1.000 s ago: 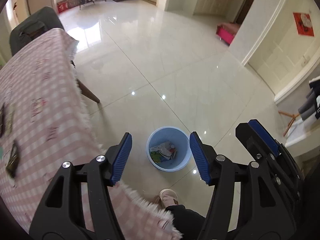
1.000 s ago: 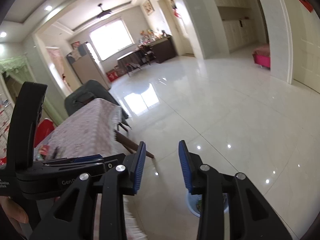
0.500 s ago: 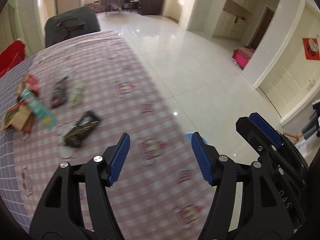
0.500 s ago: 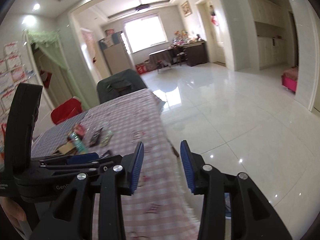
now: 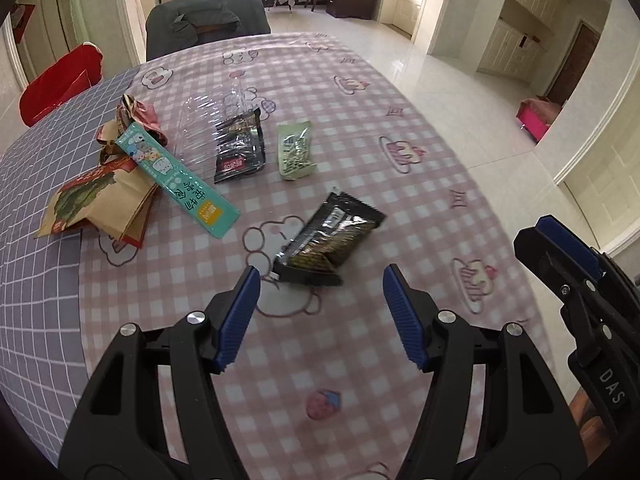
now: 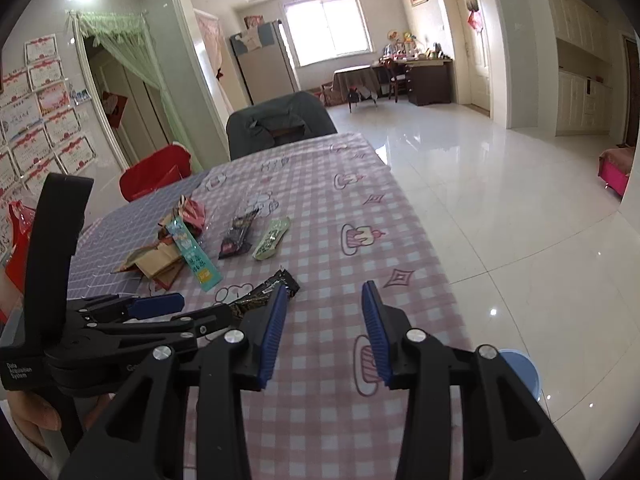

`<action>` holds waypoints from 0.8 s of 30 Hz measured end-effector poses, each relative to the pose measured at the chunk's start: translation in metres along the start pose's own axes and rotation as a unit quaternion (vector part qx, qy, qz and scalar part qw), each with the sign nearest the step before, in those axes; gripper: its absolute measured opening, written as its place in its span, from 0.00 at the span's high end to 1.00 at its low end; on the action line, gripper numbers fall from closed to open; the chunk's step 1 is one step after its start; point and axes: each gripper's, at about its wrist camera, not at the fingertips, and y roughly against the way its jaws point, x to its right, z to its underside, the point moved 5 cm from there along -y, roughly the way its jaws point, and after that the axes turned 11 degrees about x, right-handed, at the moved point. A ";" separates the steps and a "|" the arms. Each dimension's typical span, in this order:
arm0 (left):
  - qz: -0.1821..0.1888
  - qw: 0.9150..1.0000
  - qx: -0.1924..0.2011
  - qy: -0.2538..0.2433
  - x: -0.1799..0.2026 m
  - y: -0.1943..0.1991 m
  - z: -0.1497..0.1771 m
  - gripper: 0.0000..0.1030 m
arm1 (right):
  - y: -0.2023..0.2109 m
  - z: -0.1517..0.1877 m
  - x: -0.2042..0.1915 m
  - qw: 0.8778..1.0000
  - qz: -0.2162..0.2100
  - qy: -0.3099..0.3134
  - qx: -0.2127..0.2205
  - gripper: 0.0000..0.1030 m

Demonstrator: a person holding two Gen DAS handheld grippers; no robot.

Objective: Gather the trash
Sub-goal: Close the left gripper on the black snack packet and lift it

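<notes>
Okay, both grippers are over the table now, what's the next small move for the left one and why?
Probably ease the left gripper forward and down onto the black snack wrapper. Its jaws stand open and empty, and that wrapper lies flat on the checked tablecloth just ahead of the fingertips, the nearest piece of trash.

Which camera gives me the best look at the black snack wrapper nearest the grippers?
The left wrist view: the black snack wrapper lies whole on the pink checked tablecloth, just ahead of the open left gripper. In the right wrist view, the wrapper is partly hidden behind gripper parts.
</notes>
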 end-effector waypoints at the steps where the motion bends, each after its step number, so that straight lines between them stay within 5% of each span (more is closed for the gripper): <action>1: -0.001 1.000 -0.002 -0.003 -0.001 -0.005 0.000 0.38 | -0.003 0.001 -0.001 1.000 0.000 0.000 -0.003 0.62; 8: 0.002 1.000 -0.018 -0.020 0.000 -0.037 -0.002 0.40 | -0.031 0.009 0.001 1.000 0.004 -0.001 -0.023 0.62; 12: 0.006 0.999 -0.031 -0.023 0.002 -0.051 0.000 0.52 | -0.038 0.011 0.004 1.000 0.006 -0.003 -0.029 0.62; 18: 0.021 0.999 -0.024 -0.019 -0.001 -0.049 -0.001 0.85 | -0.046 0.011 -0.003 0.999 0.004 0.003 -0.035 0.62; 24: 0.015 1.000 0.000 0.022 -0.034 -0.025 -0.005 0.87 | -0.048 0.004 -0.027 0.999 -0.008 0.016 -0.030 0.62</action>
